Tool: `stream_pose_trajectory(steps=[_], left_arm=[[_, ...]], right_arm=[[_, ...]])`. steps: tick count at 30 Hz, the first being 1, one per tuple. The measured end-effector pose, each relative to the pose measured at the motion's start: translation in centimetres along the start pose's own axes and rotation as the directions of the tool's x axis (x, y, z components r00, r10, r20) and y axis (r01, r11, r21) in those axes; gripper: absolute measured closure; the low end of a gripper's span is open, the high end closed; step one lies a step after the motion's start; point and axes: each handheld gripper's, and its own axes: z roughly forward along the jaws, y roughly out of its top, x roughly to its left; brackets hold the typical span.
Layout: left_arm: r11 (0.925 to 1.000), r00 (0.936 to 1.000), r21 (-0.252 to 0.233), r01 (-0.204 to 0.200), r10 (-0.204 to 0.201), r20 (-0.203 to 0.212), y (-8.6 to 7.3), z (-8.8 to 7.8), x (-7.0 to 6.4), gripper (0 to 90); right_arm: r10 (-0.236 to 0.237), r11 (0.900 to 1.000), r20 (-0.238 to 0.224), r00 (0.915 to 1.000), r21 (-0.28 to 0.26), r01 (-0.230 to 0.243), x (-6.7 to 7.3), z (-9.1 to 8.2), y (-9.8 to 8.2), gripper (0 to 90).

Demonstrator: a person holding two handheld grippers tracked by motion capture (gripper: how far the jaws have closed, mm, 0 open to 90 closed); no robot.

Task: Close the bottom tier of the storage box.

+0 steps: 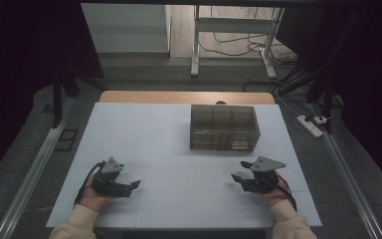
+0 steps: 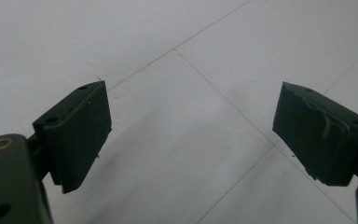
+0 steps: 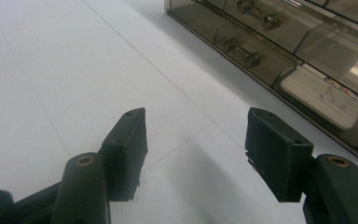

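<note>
From the high view, a smoky clear drawer box [image 1: 223, 127] stands on the white tabletop [image 1: 144, 129], well ahead of the left gripper [image 1: 135, 184] and right gripper [image 1: 236, 177]. In the left gripper view, its jaws stand wide apart over bare tabletop. In the right gripper view, its jaws stand apart and empty, the box nearby.

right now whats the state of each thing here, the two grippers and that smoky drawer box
left gripper: jaws open, nothing between them, over bare table
right gripper: jaws open, nothing between them, pointing toward the box
drawer box: upright on the white table, drawers look closed, small items inside, touched by neither gripper
</note>
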Motion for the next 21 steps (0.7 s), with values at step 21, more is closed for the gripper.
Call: stream_pose_trajectory(steps=[21], left_arm=[[1.0000, 1.0000, 0.003, 0.004, -0.004, -0.006, -0.09, 0.01, 0.11, 11.6]], right_arm=[[-0.010, 1.000, -0.011, 0.9999, 0.004, 0.010, 0.21, -0.18, -0.02, 35.4]])
